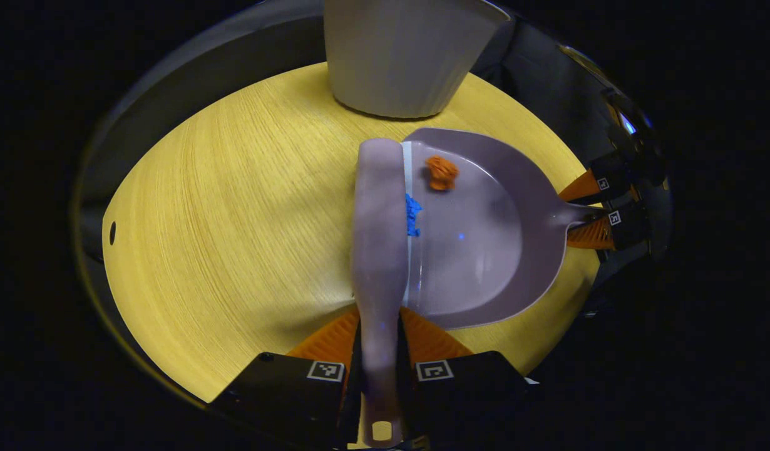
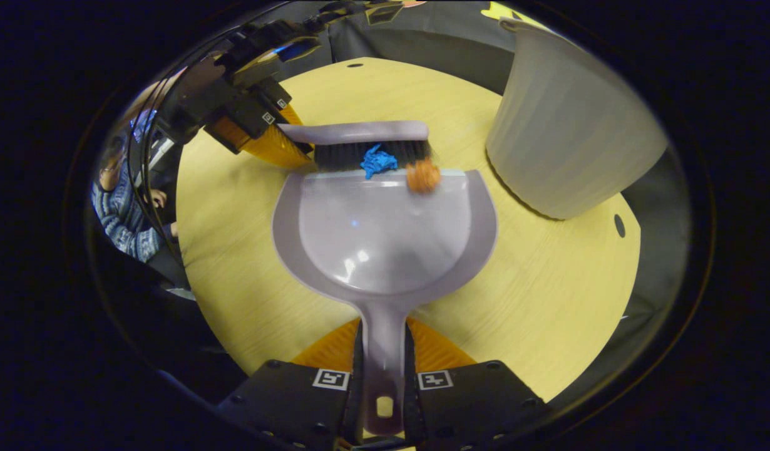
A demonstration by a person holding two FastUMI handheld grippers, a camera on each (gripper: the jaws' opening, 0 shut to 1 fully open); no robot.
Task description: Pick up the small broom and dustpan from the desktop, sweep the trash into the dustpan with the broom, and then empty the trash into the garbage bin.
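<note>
Clamped in the right gripper (image 2: 383,376), the dustpan (image 2: 385,241) lies flat on the yellow desktop (image 2: 548,300) beside the garbage bin (image 2: 566,131). Both left gripper (image 1: 380,369) fingers grip the broom (image 1: 379,250) at the pan's lip, bristles against blue trash (image 2: 377,161); orange trash (image 1: 441,172) sits inside.

No legible text, brand or number is showing. Square black-and-white coded markers are sitting on the gripper bodies (image 1: 326,371) (image 2: 331,378); they are carrying no readable characters.
</note>
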